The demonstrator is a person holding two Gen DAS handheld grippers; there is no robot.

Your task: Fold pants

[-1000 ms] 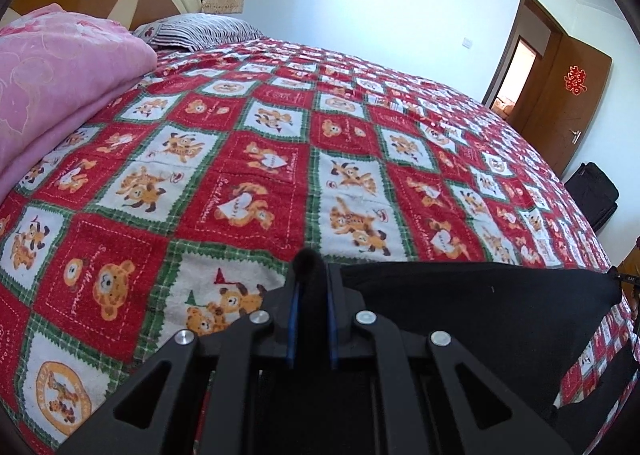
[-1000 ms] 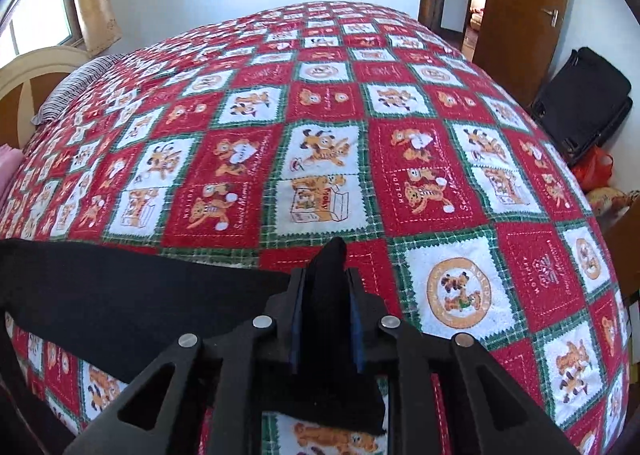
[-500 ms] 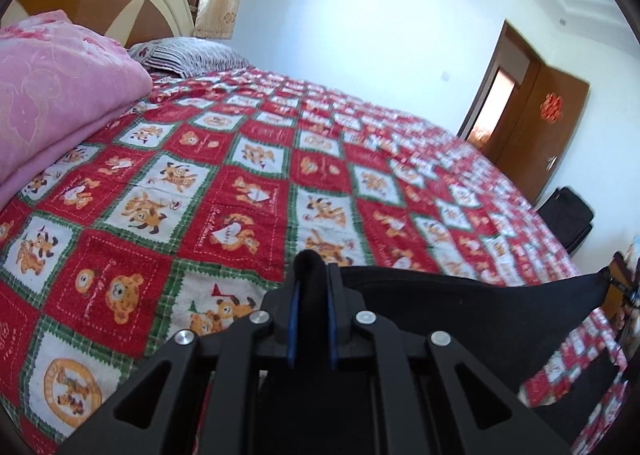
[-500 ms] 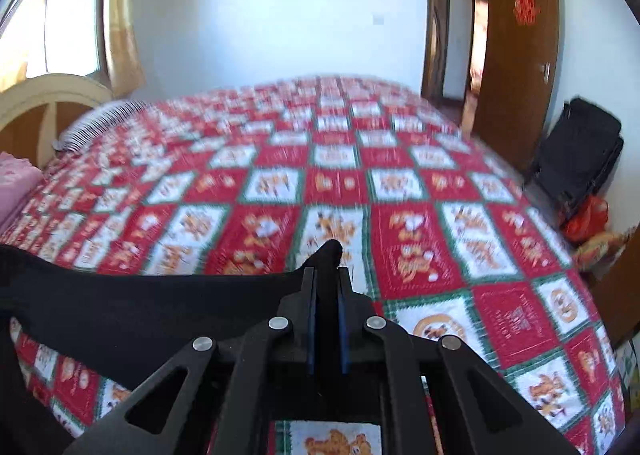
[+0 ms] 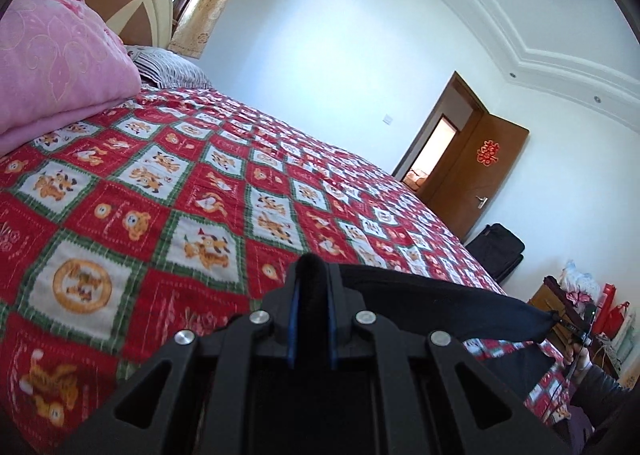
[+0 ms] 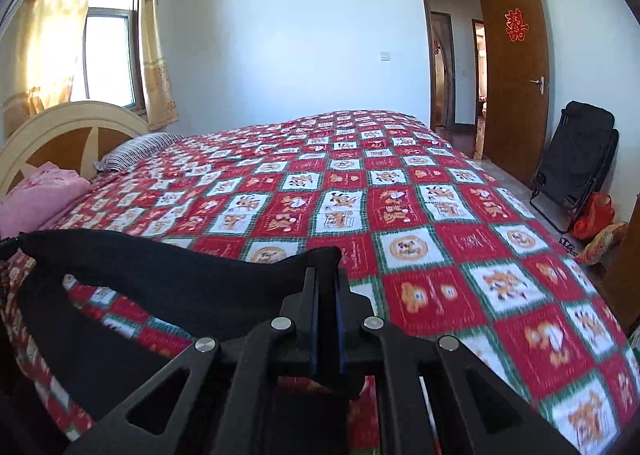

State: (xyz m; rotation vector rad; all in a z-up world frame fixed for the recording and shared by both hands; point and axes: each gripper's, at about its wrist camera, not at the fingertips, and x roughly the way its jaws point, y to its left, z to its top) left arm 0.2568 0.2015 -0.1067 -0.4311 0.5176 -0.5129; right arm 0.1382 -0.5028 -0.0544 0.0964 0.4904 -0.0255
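Black pants (image 5: 432, 303) stretched | left gripper (image 5: 312, 287), right gripper (image 6: 326, 295) jaws clamping it | door (image 6: 516, 71) character possibly 囍

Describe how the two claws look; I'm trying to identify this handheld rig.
Both the left claw and the right claw are matte black, with triangular cut-out linkage arms, round silver pivot pins and blue strips lining the inner finger faces. No cables or markings show on them.

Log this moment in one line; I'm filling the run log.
step: lift | left tool: shut on pants | right tool: shut on pants | pants: stretched between tools above bed
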